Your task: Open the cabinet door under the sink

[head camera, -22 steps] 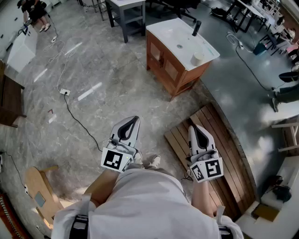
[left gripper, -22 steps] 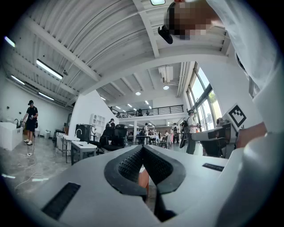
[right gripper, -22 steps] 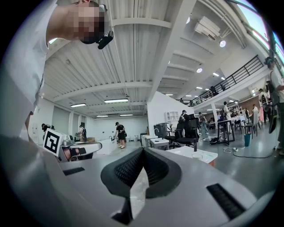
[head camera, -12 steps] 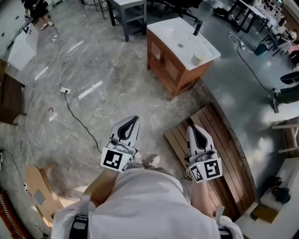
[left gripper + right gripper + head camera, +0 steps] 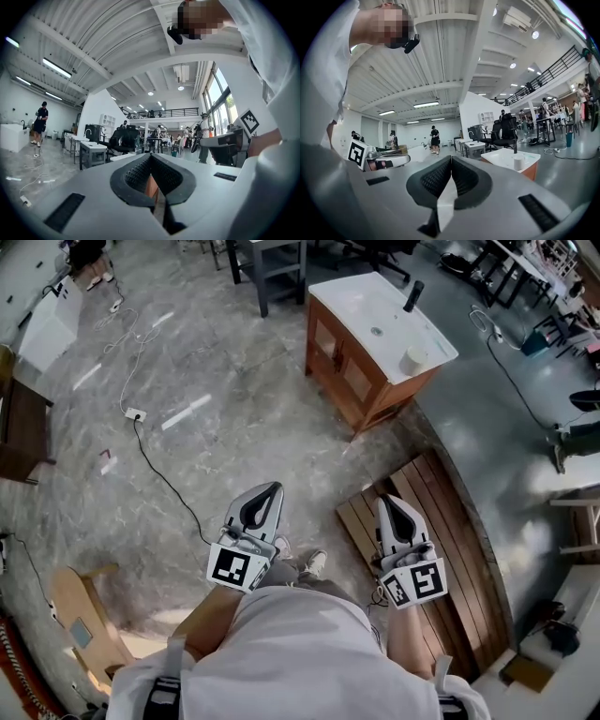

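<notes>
The sink cabinet (image 5: 349, 371) is a wooden unit with two panelled doors, both closed, under a white basin top (image 5: 375, 315). A black faucet (image 5: 412, 294) and a white cup (image 5: 410, 359) stand on the top. It is a few steps ahead of me on the marble floor. My left gripper (image 5: 273, 487) and right gripper (image 5: 387, 500) are held low in front of my body, far from the cabinet, both shut and empty. In the right gripper view the right gripper (image 5: 451, 158) has the cabinet (image 5: 528, 171) beyond it to the right. The left gripper (image 5: 151, 155) shows its jaw tips touching.
A slatted wooden platform (image 5: 441, 540) lies under my right side, curving toward the cabinet. A power strip with a black cable (image 5: 135, 414) runs across the floor at left. A grey table (image 5: 277, 263) stands behind the cabinet, and a wooden chair (image 5: 75, 615) sits at lower left.
The cabinet has shifted slightly right and down in the head view as I moved toward it. Both grippers stay shut and held in the same pose.
</notes>
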Demonstrator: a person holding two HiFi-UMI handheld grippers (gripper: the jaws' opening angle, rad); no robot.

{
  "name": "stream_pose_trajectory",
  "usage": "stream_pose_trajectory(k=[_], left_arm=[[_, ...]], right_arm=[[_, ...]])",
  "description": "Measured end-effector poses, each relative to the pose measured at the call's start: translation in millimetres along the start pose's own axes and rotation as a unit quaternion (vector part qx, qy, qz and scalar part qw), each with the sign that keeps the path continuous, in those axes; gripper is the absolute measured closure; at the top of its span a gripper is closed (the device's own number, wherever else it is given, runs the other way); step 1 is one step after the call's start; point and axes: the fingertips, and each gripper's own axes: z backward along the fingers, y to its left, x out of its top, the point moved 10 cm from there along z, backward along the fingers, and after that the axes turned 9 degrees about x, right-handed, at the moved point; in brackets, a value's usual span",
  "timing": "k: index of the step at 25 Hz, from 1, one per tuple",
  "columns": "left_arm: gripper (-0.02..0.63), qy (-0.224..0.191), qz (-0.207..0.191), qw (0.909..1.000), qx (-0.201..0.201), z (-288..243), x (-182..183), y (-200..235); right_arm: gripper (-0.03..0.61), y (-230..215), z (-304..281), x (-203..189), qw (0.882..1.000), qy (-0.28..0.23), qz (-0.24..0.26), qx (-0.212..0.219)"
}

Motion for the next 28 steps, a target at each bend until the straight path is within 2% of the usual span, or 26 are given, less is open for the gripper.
stream_pose_trajectory(k=[6,12,16,23,28], left_arm=[[0.598,-0.003,0.018,0.9996,-0.023,-22.4,-15.4,47.5],[0.6,-0.008,0.032,0.9971,-0.068,-42.0,-12.2,52.2],[0.598,0.001,0.023,0.9975,-0.068,-64.6,-12.9,63.2],[0.598,0.007,0.009,0.9987,-0.05,-135.0,-14.9,74.7],[0.599,0.017,0.005,0.9988,-0.046,-223.3,-14.9,77.0]], right_arm=[[0.546,12.9,-39.5,5.4,1.0,0.009,0.013,-0.021],[0.546,11.4,-52.5,-0.4,0.999,0.013,-0.002,-0.042],[0.546,-4.3,-72.6,0.0,0.999,0.006,0.005,-0.038],[0.546,-81.1,-121.0,2.0,1.0,-0.002,-0.006,-0.027],[0.546,-165.3,-174.6,19.9,1.0,-0.007,-0.008,-0.008]])
